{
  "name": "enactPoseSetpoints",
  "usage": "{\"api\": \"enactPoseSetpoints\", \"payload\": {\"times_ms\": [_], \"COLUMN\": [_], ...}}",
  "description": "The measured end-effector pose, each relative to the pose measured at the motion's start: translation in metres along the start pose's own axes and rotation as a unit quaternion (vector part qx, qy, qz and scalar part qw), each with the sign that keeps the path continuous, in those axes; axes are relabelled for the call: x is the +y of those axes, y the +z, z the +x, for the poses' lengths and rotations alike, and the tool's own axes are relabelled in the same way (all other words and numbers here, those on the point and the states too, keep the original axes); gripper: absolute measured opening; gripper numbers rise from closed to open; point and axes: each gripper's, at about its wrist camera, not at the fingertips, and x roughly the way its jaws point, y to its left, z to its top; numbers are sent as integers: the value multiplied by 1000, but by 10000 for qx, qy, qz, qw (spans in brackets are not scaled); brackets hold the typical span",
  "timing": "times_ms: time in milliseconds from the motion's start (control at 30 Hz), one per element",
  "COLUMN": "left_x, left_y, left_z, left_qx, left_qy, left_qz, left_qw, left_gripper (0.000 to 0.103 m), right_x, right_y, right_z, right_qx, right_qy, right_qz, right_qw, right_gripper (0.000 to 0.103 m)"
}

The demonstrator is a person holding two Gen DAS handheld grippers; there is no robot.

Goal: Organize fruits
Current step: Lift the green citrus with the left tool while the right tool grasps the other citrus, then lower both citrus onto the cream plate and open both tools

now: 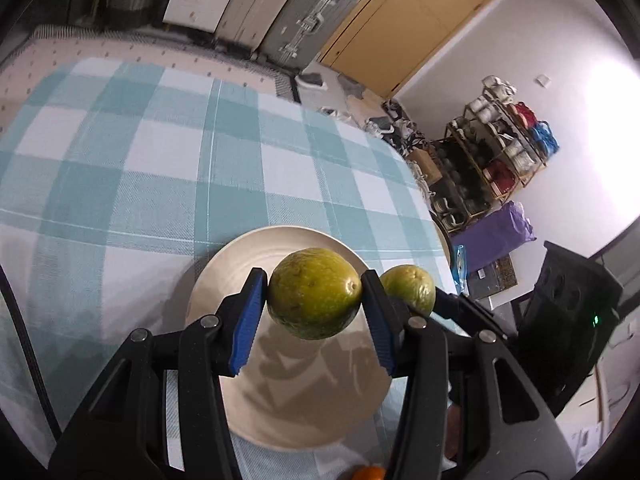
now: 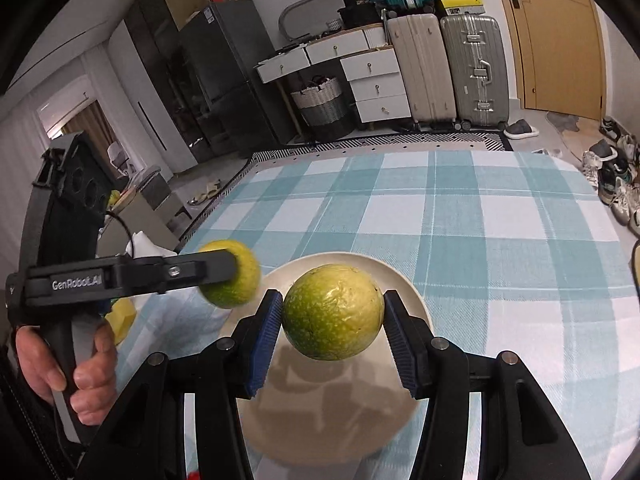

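A: Two green-yellow fruits hang above one cream plate, each pinched between blue-padded fingers. From the left wrist camera, the left gripper clamps the nearer fruit on both sides, clear of the plate below.

B: And the second fruit?

A: Just right of it, the second fruit is partly hidden behind the left gripper's right finger; only its upper half shows. The right gripper holding it appears as a dark arm reaching in from the right, its fingers mostly concealed there.

B: What sits at the bottom edge?

A: An orange object, cut off by the frame and too little seen to identify.

B: The right wrist camera?

A: At far left, a hand grips the left gripper's handle. That gripper is seen side-on, one finger covering the middle of its blurred fruit. A yellow shape behind the handle is mostly hidden. At centre, the right gripper squeezes its fruit between both pads, held over the plate, whose near part is masked by the fingers and shadow.

B: And underneath?

A: A teal-and-white checked cloth covers the surface; a small red speck at the bottom edge is cut off.
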Motion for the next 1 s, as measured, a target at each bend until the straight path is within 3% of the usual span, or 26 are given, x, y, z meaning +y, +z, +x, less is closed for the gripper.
{"api": "enactPoseSetpoints", "payload": {"times_ms": [333, 767, 800, 900, 1000], "left_x": [17, 26, 25, 23, 19], "left_y": [13, 20, 20, 20, 18], "left_z": [50, 76, 75, 70, 58], "left_qx": [339, 487, 471, 412, 302], "left_qy": [-87, 55, 37, 81, 148], "left_qz": [-323, -585, -585, -604, -575], "left_qw": [9989, 9971, 9972, 9973, 9978], "left_gripper": [46, 46, 48, 60, 71], "right_x": [-2, -22, -22, -23, -26], "right_y": [6, 1, 1, 0, -1], "right_z": [38, 67, 65, 55, 43], "right_qx": [171, 364, 303, 75, -85], "right_qy": [-149, -27, 26, -12, -63], "right_qz": [-223, 158, 173, 175, 198], "right_qw": [9995, 9992, 9994, 9998, 9997], "right_gripper": [52, 53, 54, 83, 84]}}
